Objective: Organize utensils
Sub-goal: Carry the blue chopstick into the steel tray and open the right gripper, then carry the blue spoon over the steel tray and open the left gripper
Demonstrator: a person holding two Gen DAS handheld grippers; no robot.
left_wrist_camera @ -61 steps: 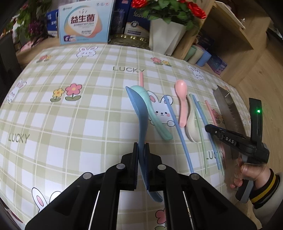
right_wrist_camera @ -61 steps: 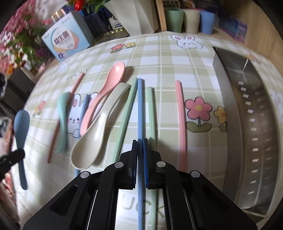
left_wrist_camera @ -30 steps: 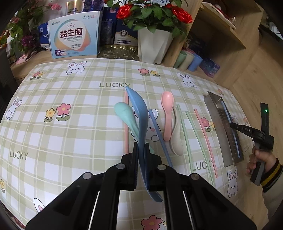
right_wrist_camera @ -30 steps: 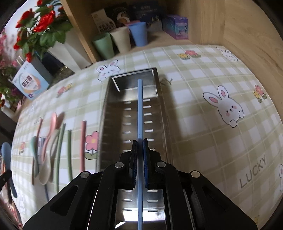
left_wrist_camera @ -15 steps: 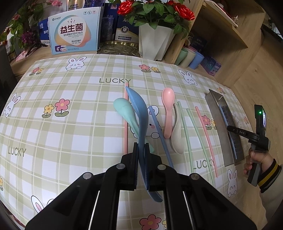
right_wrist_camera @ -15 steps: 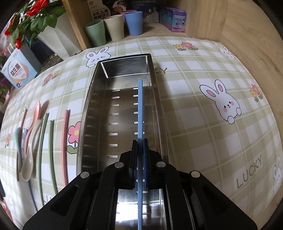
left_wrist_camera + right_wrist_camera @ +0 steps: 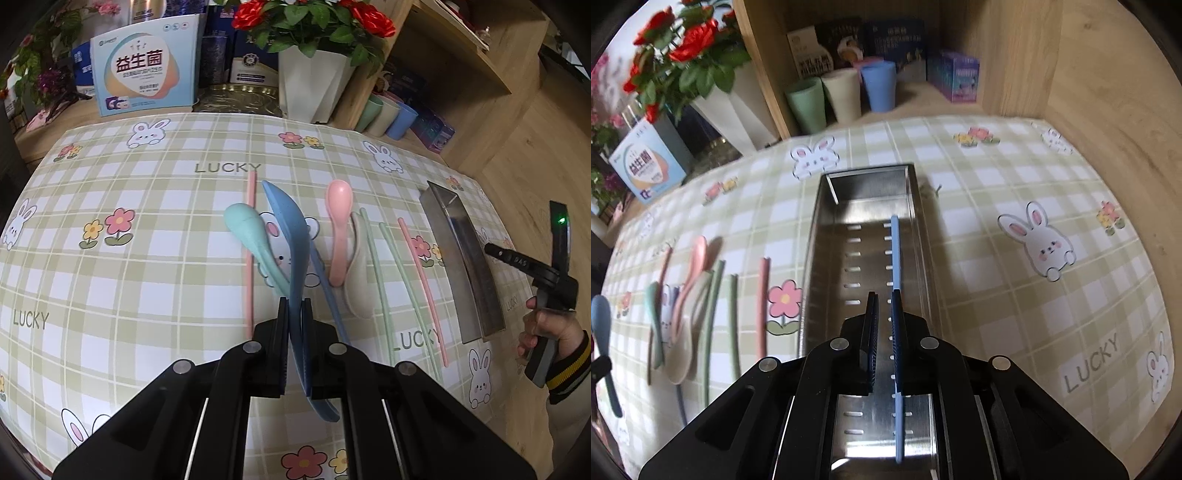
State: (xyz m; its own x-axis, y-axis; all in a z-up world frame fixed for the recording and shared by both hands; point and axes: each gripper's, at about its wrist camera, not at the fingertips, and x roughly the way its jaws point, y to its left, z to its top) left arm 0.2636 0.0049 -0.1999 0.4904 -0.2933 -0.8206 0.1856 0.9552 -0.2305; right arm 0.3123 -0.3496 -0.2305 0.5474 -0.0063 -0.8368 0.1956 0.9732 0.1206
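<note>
My left gripper (image 7: 294,306) is shut on a blue spoon (image 7: 291,236), held above the checked tablecloth. Below it lie a teal spoon (image 7: 245,229), a pink spoon (image 7: 338,229), a beige spoon (image 7: 358,280), a blue chopstick (image 7: 325,280), green chopsticks (image 7: 376,273) and pink chopsticks (image 7: 421,280). My right gripper (image 7: 884,306) is open above the steel tray (image 7: 827,229). A blue chopstick (image 7: 895,266) lies in the tray against the right finger. The tray (image 7: 461,258) and right gripper also show in the left wrist view.
A white pot of red roses (image 7: 314,85), a blue box (image 7: 144,62) and three cups (image 7: 842,96) stand at the back. A wooden shelf wall (image 7: 1089,92) rises right of the tray. The table's near edge is close below the tray.
My right gripper carried the blue chopstick from the table over the tray, lowered it, then opened; the chopstick now rests in the tray. My left gripper stayed shut on the blue spoon.
</note>
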